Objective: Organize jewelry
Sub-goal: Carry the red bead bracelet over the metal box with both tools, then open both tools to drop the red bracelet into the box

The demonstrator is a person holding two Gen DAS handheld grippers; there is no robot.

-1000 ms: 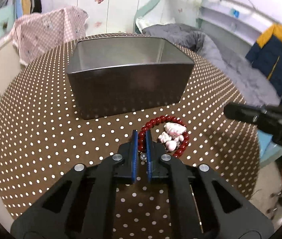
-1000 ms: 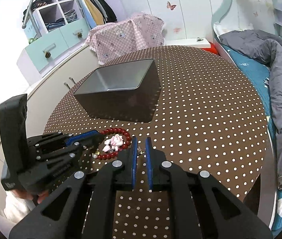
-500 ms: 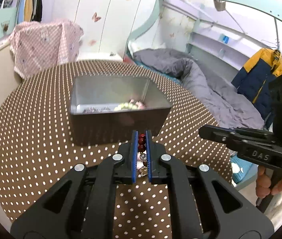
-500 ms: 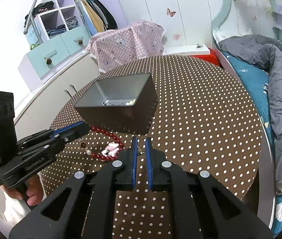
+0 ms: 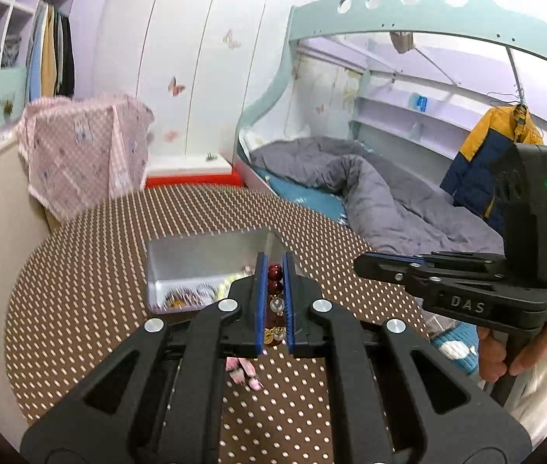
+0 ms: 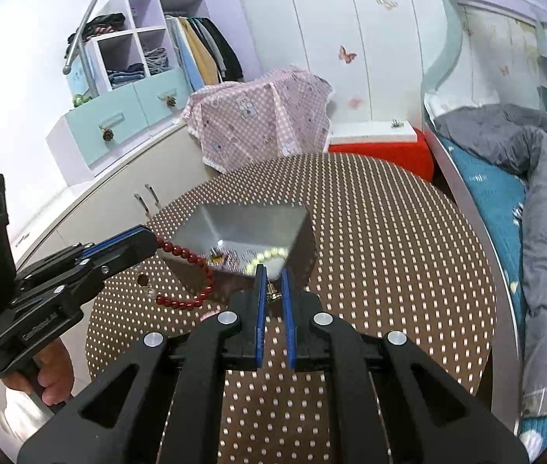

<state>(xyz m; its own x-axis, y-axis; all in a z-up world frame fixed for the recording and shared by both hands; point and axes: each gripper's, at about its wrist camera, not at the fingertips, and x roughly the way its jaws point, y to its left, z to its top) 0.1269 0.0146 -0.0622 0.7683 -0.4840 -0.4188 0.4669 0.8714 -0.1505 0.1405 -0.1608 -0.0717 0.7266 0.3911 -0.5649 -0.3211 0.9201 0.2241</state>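
My left gripper point(image 5: 273, 266) is shut on a red bead bracelet point(image 5: 275, 275), which is lifted off the dotted table point(image 5: 80, 290). In the right wrist view the bracelet point(image 6: 200, 270) hangs in a loop from the left gripper point(image 6: 149, 240), just left of the metal tin point(image 6: 250, 224). A pink charm point(image 5: 243, 373) dangles below. The tin point(image 5: 203, 259) holds several pieces of jewelry, among them pale beads point(image 6: 267, 257). My right gripper point(image 6: 272, 282) is shut on a small metal trinket point(image 6: 272, 293), in front of the tin's near wall. From the left wrist it point(image 5: 362, 265) appears at the right.
The round table stands beside a bed with a grey duvet point(image 5: 381, 197) on the right. A pink-cloth-covered object point(image 6: 261, 120) and a low cabinet point(image 6: 118, 208) lie behind and left. A person's hand point(image 5: 505, 352) grips each tool's handle.
Both grippers have risen and tilted up. The red bracelet has come off the table in the left gripper. The tin now looks lower and farther, and its contents show.
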